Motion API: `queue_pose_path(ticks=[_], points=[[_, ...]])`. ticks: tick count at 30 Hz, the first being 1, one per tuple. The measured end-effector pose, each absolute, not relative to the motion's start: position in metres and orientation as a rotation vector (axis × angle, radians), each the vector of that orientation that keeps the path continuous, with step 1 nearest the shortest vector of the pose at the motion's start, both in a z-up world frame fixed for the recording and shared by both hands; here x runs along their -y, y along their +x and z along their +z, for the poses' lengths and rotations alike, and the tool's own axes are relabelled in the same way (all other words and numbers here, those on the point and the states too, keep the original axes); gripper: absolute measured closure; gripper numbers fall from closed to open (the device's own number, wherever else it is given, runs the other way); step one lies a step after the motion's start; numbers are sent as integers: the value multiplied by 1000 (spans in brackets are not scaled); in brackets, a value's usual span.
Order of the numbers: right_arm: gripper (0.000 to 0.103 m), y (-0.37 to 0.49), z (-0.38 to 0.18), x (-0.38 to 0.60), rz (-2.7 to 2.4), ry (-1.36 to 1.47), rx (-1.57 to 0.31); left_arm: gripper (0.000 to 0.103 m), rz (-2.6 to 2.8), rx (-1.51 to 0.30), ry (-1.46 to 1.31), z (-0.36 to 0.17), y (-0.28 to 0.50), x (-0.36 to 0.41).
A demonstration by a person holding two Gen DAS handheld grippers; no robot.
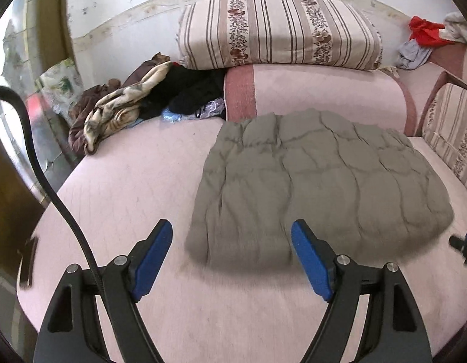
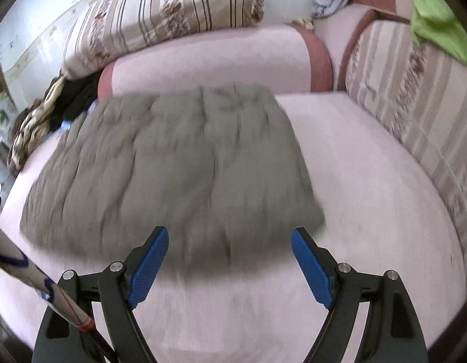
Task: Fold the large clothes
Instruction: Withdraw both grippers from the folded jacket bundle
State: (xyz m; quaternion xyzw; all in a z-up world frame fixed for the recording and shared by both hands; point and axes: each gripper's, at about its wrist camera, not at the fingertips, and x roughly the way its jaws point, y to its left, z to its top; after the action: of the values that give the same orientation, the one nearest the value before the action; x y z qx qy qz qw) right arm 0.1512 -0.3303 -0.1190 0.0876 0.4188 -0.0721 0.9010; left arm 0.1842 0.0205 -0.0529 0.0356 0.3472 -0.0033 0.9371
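The folded grey quilted garment (image 1: 321, 181) lies flat on the pink bed (image 1: 127, 181), while the left gripper (image 1: 231, 236) and right gripper (image 2: 230, 239) hover at its near edge, fingers apart and holding nothing.

I see the folded jacket (image 1: 318, 181) lying on the bed (image 1: 127, 181), a bolster (image 1: 324, 90) behind it, a pillow (image 1: 278, 30) on top of that, and a clothes heap (image 1: 136, 106) to the left.
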Motion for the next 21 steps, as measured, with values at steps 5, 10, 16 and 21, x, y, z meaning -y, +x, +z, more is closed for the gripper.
queue_pose_path(ticks=[5,10,16,21], points=[[16,90,-140,321,-137,260,-911,23,-52,-727,-11,-70,128,-22],[16,53,-148,308,-128,288,-924,23,-48,-748,59,-88,93,-11],[16,37,-132,320,-145,322,-915,23,-2,-725,112,-90,67,-16],[16,58,-119,367,-272,416,-930,23,42,-727,121,-104,59,-31]])
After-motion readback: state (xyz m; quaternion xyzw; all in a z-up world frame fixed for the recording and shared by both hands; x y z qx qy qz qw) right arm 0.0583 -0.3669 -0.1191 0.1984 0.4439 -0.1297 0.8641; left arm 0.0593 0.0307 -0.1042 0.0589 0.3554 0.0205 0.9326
